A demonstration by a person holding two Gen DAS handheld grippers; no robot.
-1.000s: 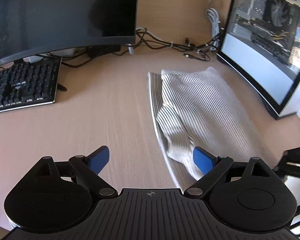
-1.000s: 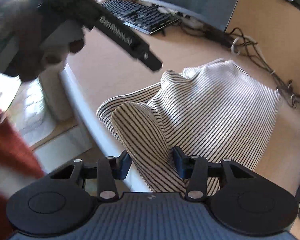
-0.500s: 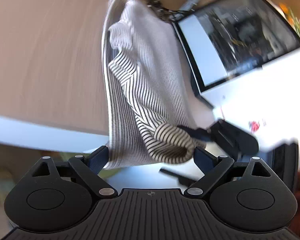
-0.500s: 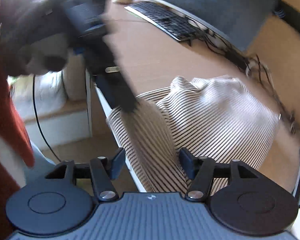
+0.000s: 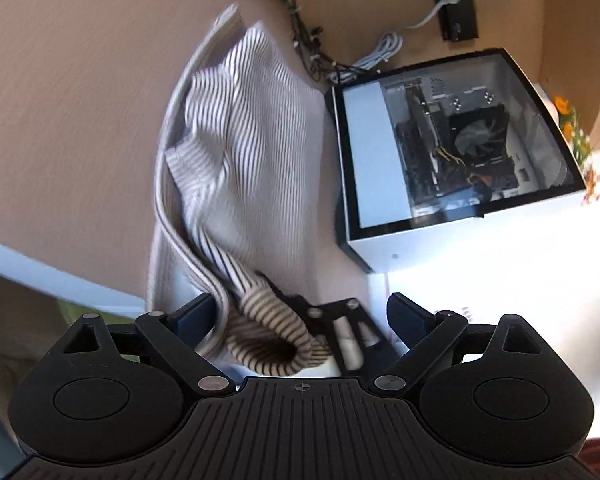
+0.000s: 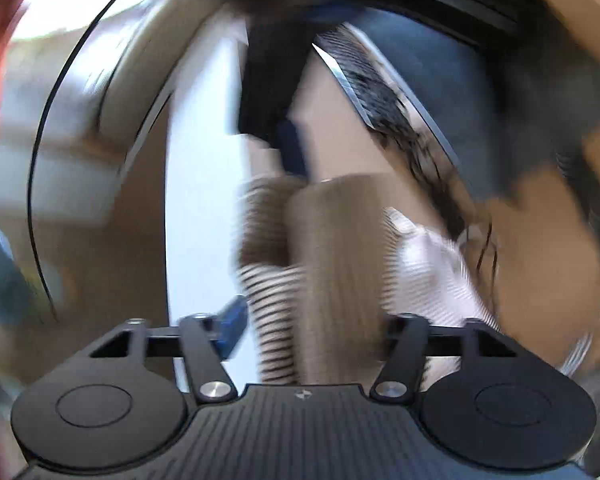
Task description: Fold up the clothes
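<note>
Left wrist view is the usable one. I see the striped shirt (image 5: 236,152) lying on the bench (image 5: 72,92), running from the cable end down to the near edge, with its lower part hanging over that edge. A rolled sleeve cuff (image 5: 270,340) sits right between the fingers of my left gripper (image 5: 300,314). Those fingers are spread wide, blue pads clear on both sides; fabric brushes the left pad, nothing clamped. The right gripper's black linkage (image 5: 346,330) shows just beyond the cuff in this view.

Right wrist view is heavily motion-blurred. What I can make out: a bunched fold of the striped shirt (image 6: 320,272) filling the space between the fingers of my right gripper (image 6: 314,322). One blue pad (image 6: 232,326) shows on the left, the other is hidden behind cloth. Can't tell whether they're pinching or just around the fabric.

Only the left view shows the surroundings cleanly: light wood bench top with a white front edge, a glass-sided PC case (image 5: 452,152) standing near the shirt's right side, a tangle of cables (image 5: 320,60) at the back edge. The right view adds a smeared keyboard (image 6: 388,92) and a dark monitor (image 6: 432,72) behind it.
</note>
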